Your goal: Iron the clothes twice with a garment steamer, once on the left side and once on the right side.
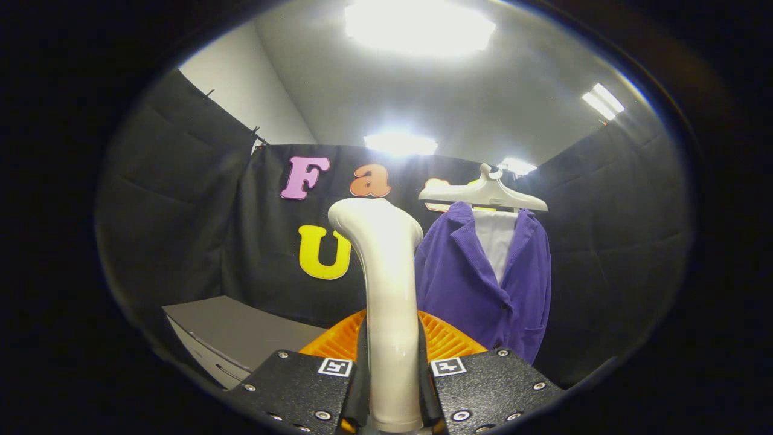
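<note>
Booth interior — cloth walls, lit ceiling

Black cloth wall on three sides, creased and clipped along its top edge; pale grey ceiling above, with bright light panels — several, glaring; plain white wall beyond the cloth; grey cabinet low against the cloth.

Hand-held gripper upright, fingers seemingly clamped on the steamer handle
</note>
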Demonstrator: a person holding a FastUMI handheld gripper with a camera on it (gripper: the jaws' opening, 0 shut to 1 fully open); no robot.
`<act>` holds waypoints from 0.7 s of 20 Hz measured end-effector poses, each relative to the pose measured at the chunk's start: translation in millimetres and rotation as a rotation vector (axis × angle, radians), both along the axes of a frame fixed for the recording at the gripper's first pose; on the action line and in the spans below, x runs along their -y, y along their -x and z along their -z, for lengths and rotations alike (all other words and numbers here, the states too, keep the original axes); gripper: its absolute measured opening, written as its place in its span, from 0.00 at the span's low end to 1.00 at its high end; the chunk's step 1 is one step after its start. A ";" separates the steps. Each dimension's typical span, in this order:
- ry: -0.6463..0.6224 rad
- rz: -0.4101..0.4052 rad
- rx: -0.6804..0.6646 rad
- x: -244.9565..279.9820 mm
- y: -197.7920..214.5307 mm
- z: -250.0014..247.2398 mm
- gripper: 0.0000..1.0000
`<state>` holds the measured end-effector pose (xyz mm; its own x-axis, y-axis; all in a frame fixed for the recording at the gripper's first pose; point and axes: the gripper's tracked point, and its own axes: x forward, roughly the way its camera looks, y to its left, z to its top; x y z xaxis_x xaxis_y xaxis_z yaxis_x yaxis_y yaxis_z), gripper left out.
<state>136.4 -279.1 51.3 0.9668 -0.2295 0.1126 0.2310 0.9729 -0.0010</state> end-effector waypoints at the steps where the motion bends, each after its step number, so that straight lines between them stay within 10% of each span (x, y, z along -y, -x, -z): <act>1: 0.007 0.016 0.010 7.5 -4.0 -5.3 0.32; 14: 0.014 0.161 0.047 126.9 -74.7 -7.6 0.32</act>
<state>211.1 -406.0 59.0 0.9112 -0.3789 0.1615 0.3839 0.9234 0.0000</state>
